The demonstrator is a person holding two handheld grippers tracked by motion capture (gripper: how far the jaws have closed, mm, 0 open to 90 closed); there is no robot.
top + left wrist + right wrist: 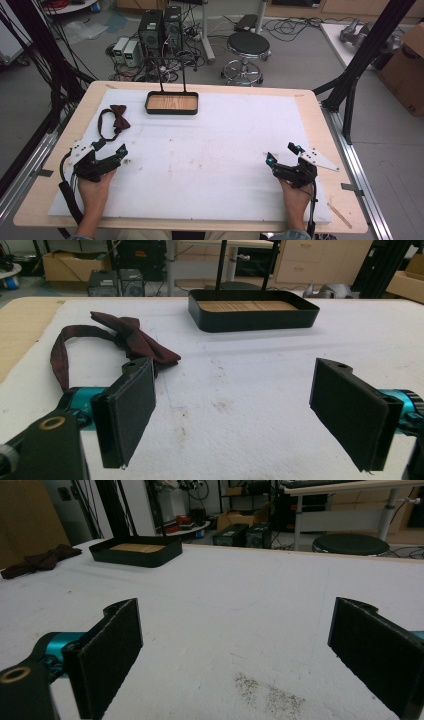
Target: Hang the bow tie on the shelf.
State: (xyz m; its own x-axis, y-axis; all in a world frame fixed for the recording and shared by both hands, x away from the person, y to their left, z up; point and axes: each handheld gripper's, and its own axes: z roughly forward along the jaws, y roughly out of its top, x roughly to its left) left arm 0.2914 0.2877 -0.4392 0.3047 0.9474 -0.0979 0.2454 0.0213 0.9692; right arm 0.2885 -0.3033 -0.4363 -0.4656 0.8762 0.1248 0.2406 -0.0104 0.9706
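Observation:
A dark red bow tie [119, 118] with its neck strap lies on the white mat at the left; in the left gripper view the bow tie [132, 337] sits just beyond the left jaw. A black tray [171, 103] with a wooden floor and a tall wire handle stands at the back middle, and the tray [253, 314] [136, 550] appears in both gripper views. My left gripper [109, 147] rests open near the bow tie, nothing between its jaws. My right gripper [282, 153] rests open at the right of the mat, holding nothing.
The white mat [210, 150] covers most of the wooden table [45, 165]. A faint dark smudge [267, 692] marks the mat ahead of the right gripper. Beyond the far edge stand a stool [247, 47], computer boxes and cables; black frame posts flank both sides.

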